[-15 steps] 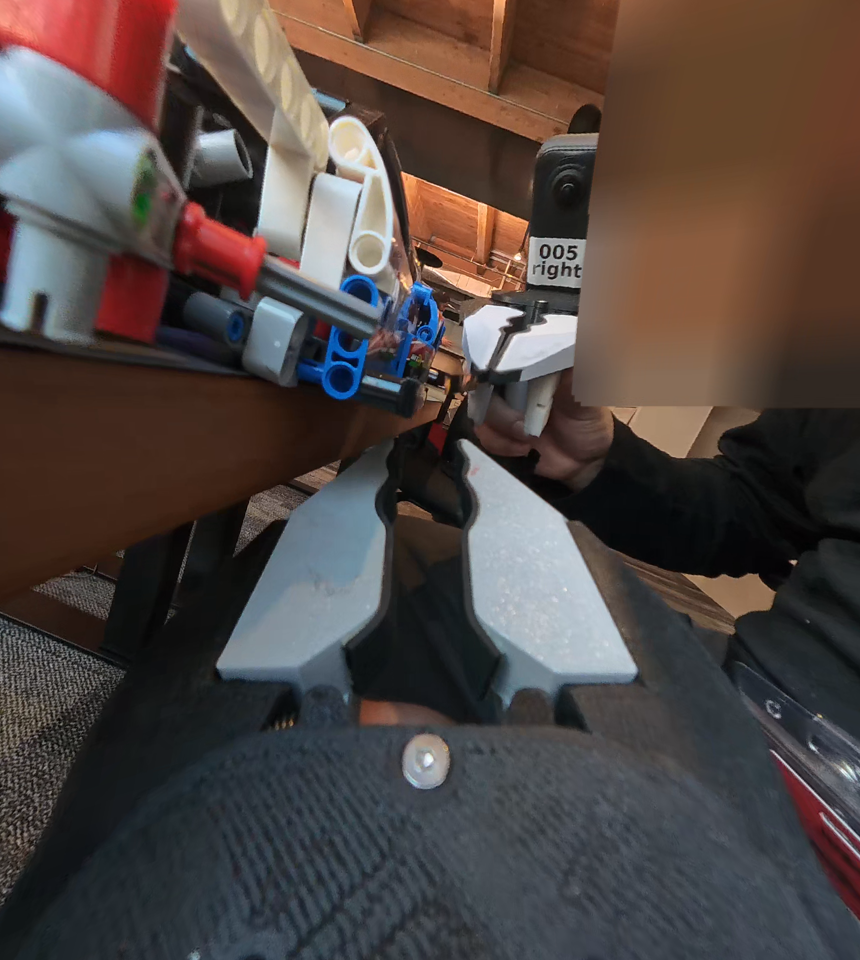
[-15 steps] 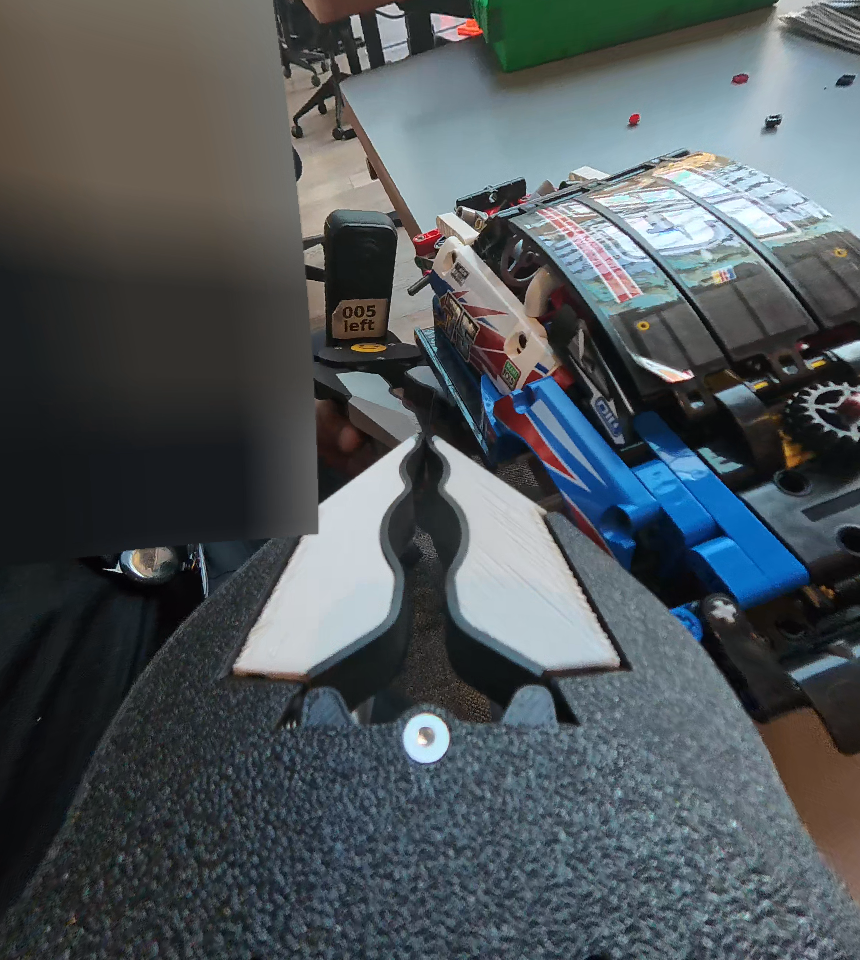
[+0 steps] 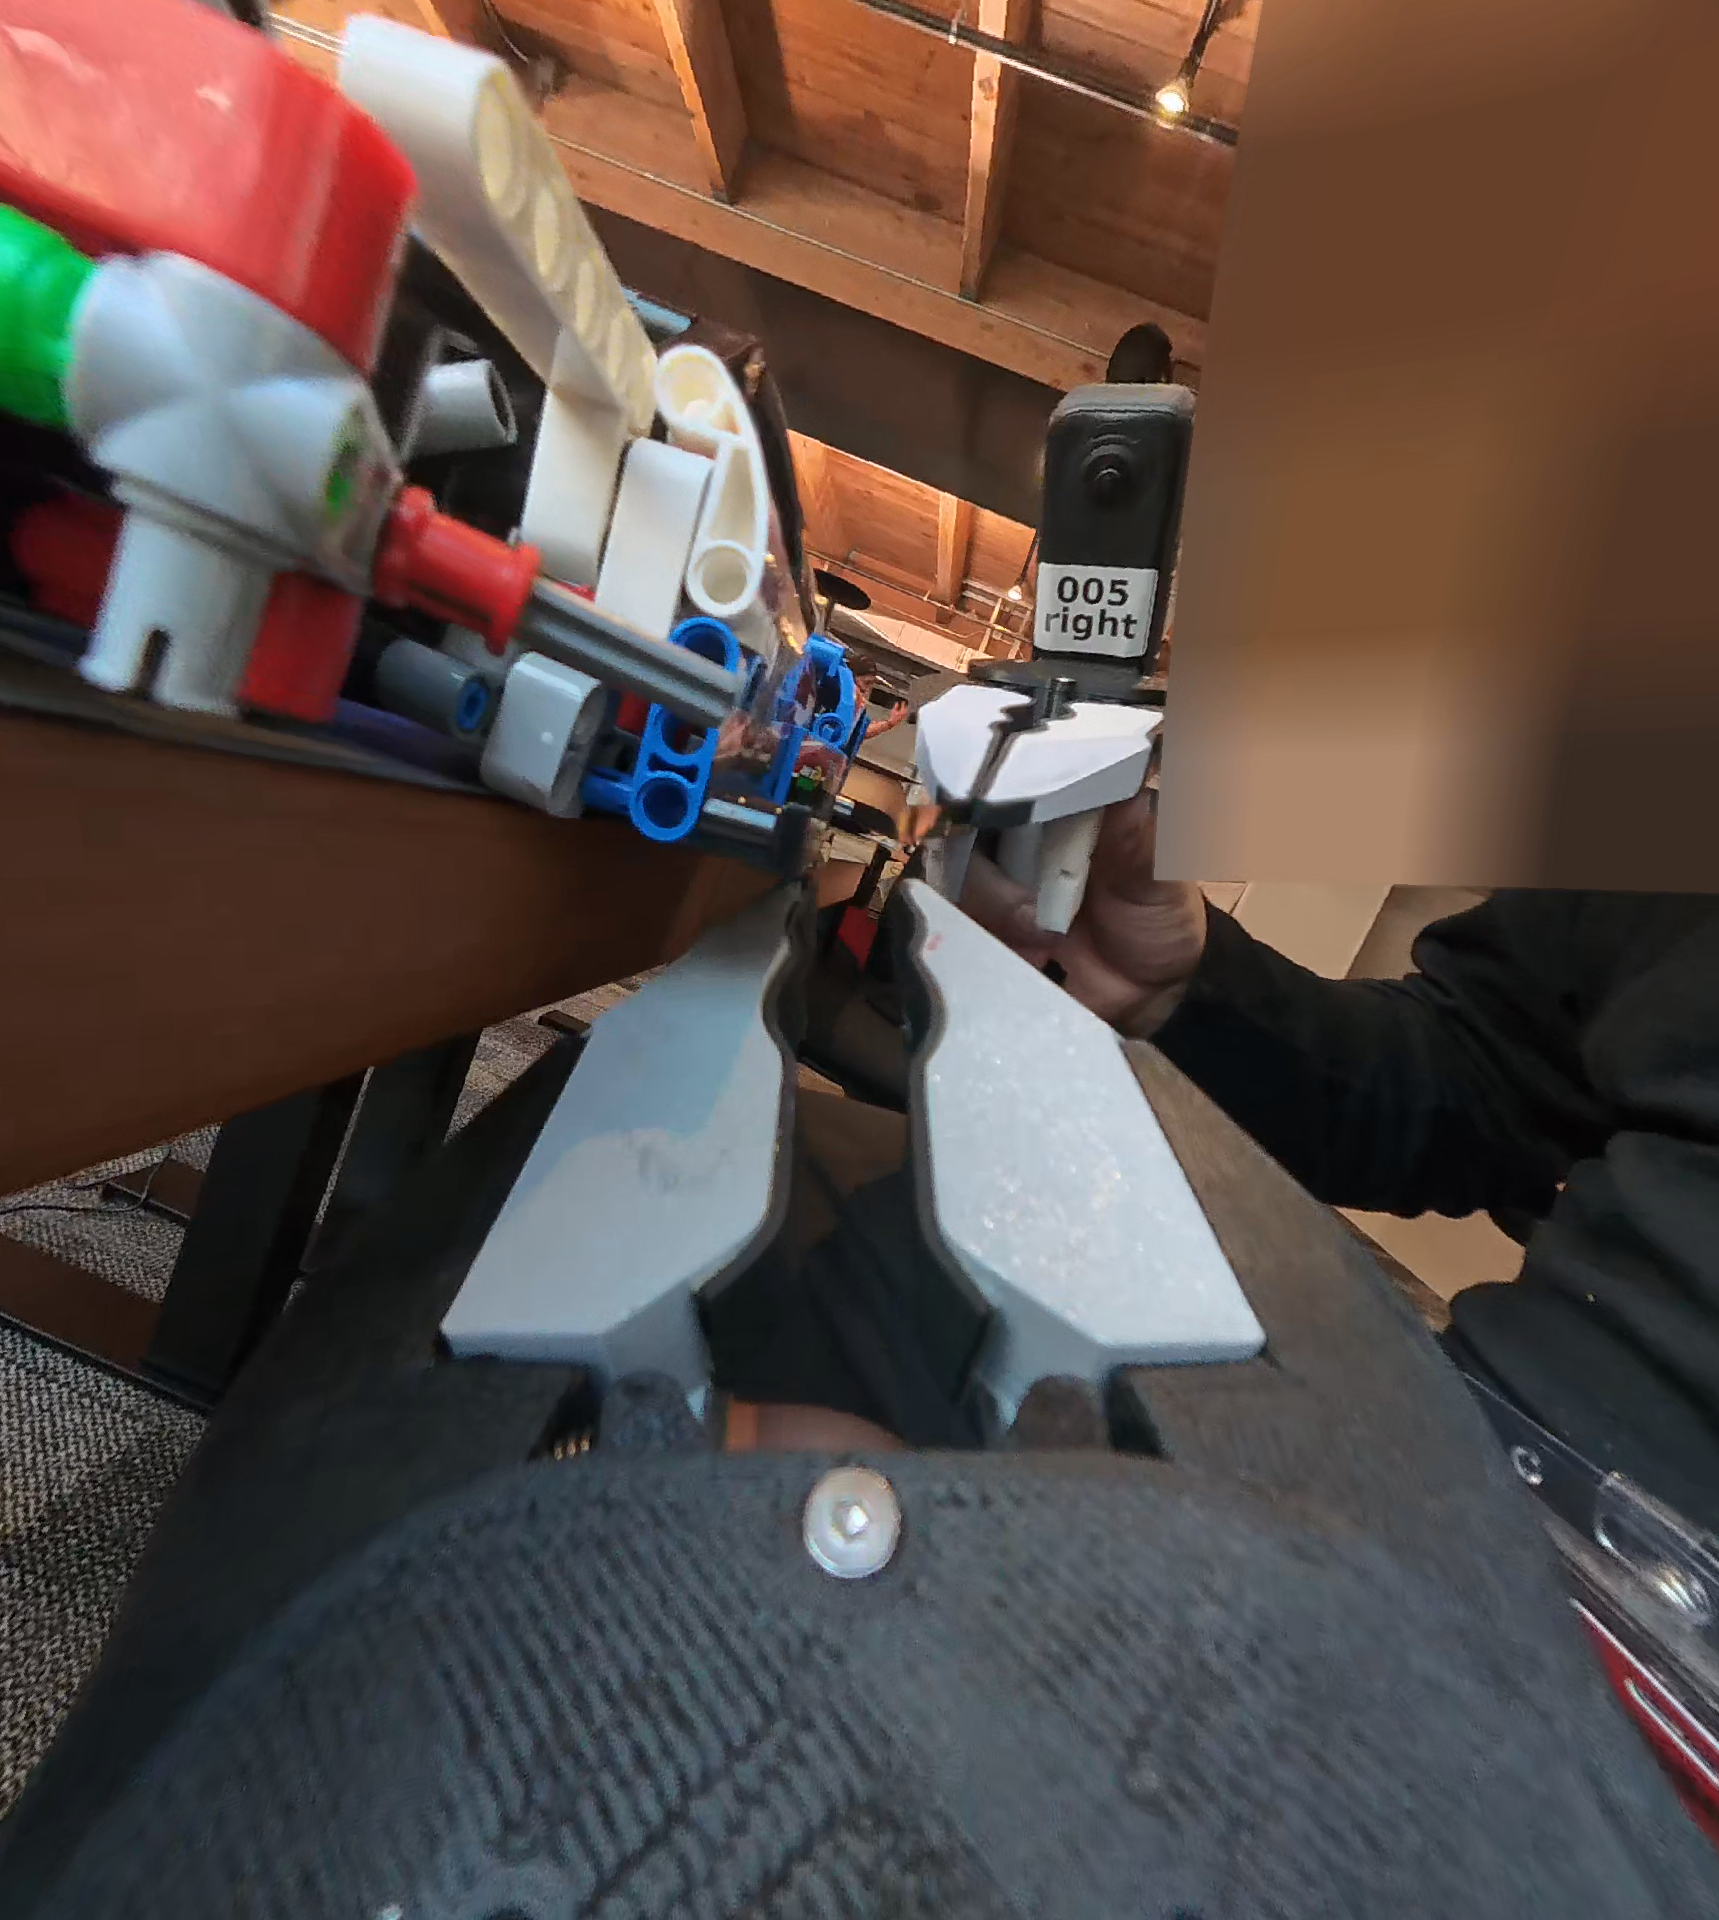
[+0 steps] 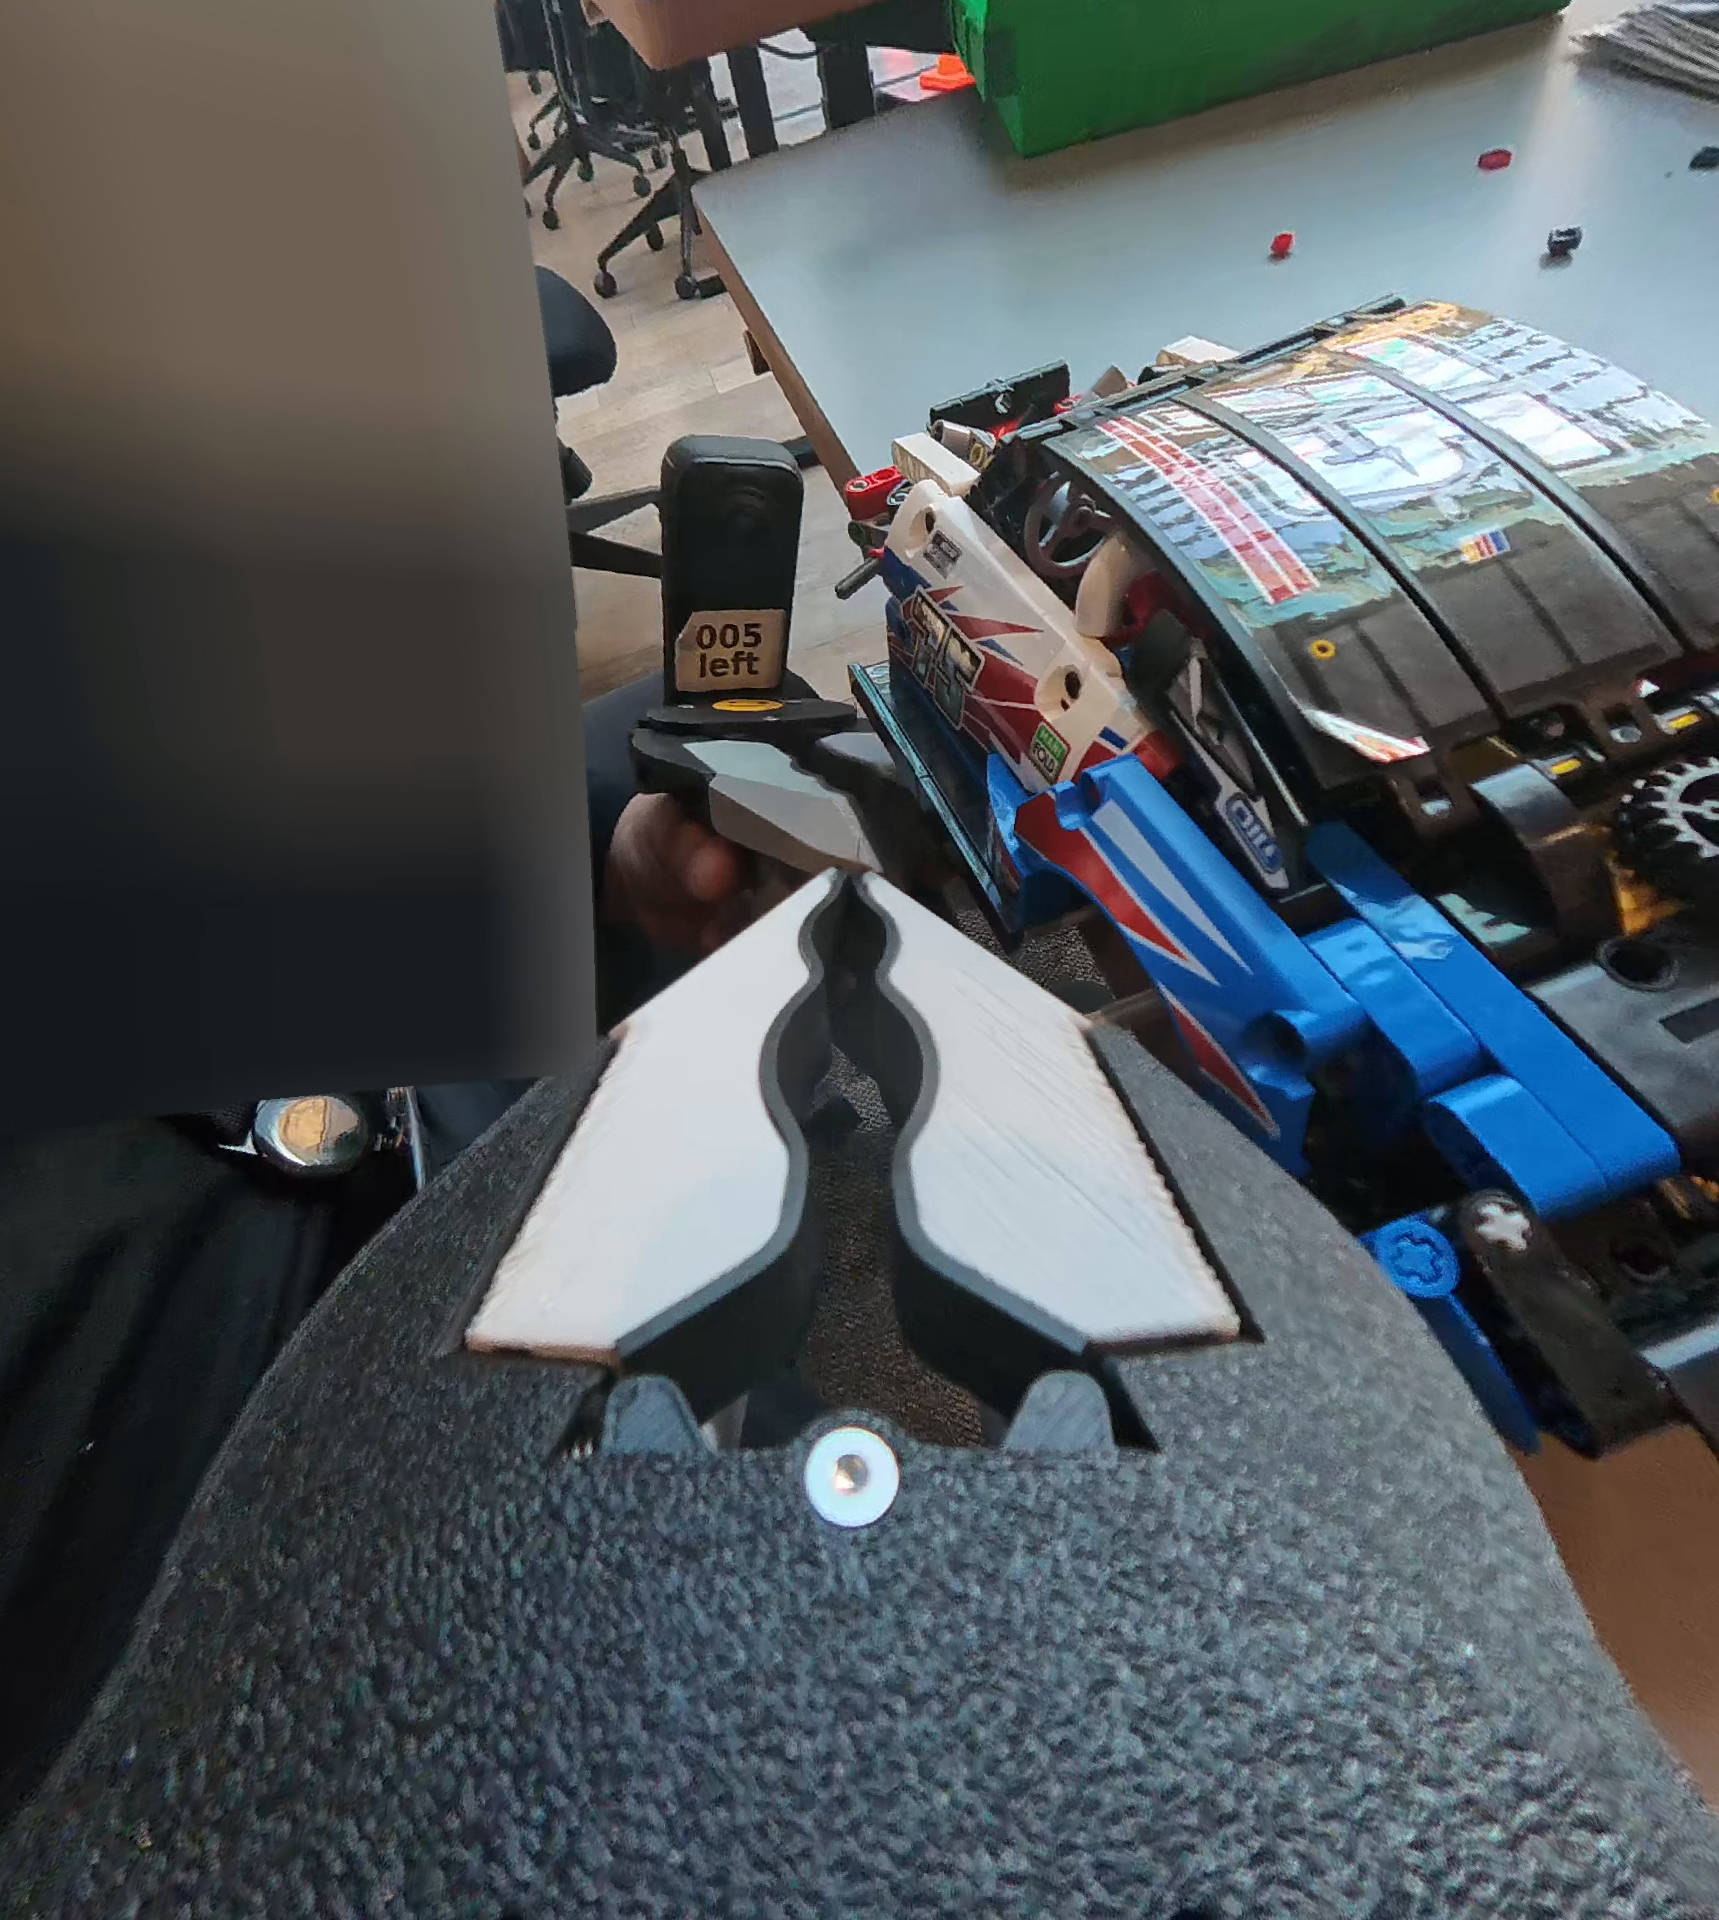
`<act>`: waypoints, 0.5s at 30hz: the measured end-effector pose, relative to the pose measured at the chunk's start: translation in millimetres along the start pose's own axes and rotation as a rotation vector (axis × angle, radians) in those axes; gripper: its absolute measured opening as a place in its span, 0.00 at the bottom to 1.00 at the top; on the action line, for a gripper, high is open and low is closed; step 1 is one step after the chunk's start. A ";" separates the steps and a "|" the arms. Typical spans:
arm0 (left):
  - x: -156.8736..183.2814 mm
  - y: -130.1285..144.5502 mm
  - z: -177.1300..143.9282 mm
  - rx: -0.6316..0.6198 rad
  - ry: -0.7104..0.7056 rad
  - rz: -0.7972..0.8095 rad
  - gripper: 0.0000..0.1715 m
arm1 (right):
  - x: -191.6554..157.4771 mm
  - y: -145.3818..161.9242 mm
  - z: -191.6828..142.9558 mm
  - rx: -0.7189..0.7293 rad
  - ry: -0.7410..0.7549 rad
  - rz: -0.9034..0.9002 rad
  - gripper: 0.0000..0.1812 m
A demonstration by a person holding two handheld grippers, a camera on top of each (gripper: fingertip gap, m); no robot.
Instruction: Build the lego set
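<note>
Both grippers are held low off the table edge (image 3: 211, 914), tips pointing at each other. The left gripper (image 3: 850, 914) has its grey fingers slightly parted with nothing between them, its tips close under the table edge. The right gripper (image 4: 850, 883) has its white fingers pinched together at the tips, and I can't see any piece in them. The lego car (image 4: 1354, 831) sits on the brown table with its blue, white and red side overhanging the edge; black curved roof panels carry shiny stickers, and a black gear (image 4: 1712, 836) shows at the back
</note>
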State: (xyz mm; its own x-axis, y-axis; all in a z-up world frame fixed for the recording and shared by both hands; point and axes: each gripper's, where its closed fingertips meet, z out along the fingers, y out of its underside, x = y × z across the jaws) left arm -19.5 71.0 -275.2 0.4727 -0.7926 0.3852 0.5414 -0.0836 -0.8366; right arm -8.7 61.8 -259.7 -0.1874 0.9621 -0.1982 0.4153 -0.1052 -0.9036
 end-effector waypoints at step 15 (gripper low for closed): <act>22.7 19.3 -9.2 -0.172 0.001 -0.008 0.13 | -5.5 6.2 -8.9 0.072 -0.102 0.019 0.00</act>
State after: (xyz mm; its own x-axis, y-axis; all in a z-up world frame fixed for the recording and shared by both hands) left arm -4.7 45.9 -286.2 0.4680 -0.7923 0.3914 0.4176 -0.1920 -0.8881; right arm 2.8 58.1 -260.9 -0.2708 0.9297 -0.2498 0.3557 -0.1445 -0.9234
